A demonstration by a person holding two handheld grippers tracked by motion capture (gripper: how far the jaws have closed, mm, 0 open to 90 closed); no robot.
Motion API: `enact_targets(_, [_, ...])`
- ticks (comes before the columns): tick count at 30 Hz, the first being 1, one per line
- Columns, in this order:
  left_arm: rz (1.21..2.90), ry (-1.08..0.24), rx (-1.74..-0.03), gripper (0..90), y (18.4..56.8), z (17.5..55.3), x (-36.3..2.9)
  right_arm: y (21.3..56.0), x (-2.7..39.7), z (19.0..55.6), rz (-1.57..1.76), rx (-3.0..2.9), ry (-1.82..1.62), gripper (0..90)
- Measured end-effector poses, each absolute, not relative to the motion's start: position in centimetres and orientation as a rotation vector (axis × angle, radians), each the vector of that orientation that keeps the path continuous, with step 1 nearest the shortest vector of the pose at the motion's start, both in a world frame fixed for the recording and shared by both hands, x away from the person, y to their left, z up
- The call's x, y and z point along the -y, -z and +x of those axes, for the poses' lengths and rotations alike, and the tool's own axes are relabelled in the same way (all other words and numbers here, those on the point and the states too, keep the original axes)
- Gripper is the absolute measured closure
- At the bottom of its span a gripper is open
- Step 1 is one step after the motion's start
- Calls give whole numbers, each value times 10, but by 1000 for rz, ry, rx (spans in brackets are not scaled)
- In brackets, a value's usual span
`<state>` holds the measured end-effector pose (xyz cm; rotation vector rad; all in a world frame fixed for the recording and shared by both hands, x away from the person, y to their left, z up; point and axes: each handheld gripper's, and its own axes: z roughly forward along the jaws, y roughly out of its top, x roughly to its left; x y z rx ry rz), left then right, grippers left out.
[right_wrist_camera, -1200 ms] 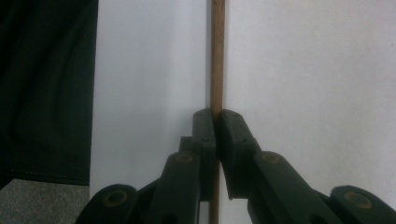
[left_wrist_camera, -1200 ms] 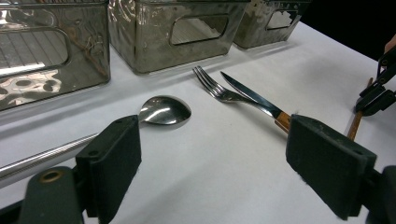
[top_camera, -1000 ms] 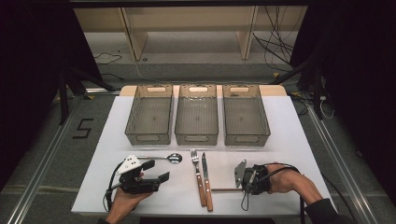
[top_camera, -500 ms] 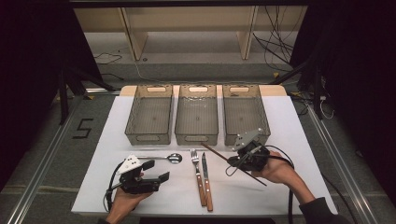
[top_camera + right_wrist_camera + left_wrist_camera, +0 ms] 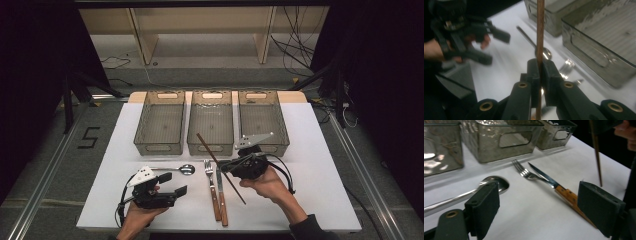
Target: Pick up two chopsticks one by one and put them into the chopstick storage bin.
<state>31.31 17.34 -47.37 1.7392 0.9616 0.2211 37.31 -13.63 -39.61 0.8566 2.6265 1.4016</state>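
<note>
Jaws of the right gripper [image 5: 539, 68] clamp a brown chopstick [image 5: 540, 30] between their pads; the right gripper view shows the stick running straight up past them. Seen from the high view, the same chopstick [image 5: 220, 167] slants in the air above the surface [image 5: 325, 165], its upper end over the near rim of the middle bin [image 5: 210, 122], its lower end just right of the knife [image 5: 220, 192]. Left of that knife lies a fork [image 5: 210, 182], then a spoon [image 5: 172, 169]. Farther left, the left gripper [image 5: 170, 183] rests with jaws spread and nothing between them. Its own view adds the fork tines [image 5: 520, 168] and spoon bowl [image 5: 496, 181] close up.
</note>
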Motion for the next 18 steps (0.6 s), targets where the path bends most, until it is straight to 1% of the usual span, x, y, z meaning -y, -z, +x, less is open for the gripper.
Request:
enact_targets(5, [1723,-110,-951,198,468,315,-157,401,132,372,922,-2554,-1555,853])
enact_targets(9, [1713,-29,-936,236,460,317,-140,405,129,368,948,-2525,-1611,853])
enact_targets(12, [1731,4,-912,275,455,321,-126,409,128,365,967,-2504,-1656,853])
enact_targets(13, [1736,11,-901,302,454,322,-122,410,127,364,966,-2500,-1650,853])
enact_targets(14, [1739,19,-894,302,452,322,-117,410,127,364,966,-2500,-1650,853])
enact_targets(18, [1749,49,-888,373,449,327,-105,410,127,362,969,-2472,-1688,852])
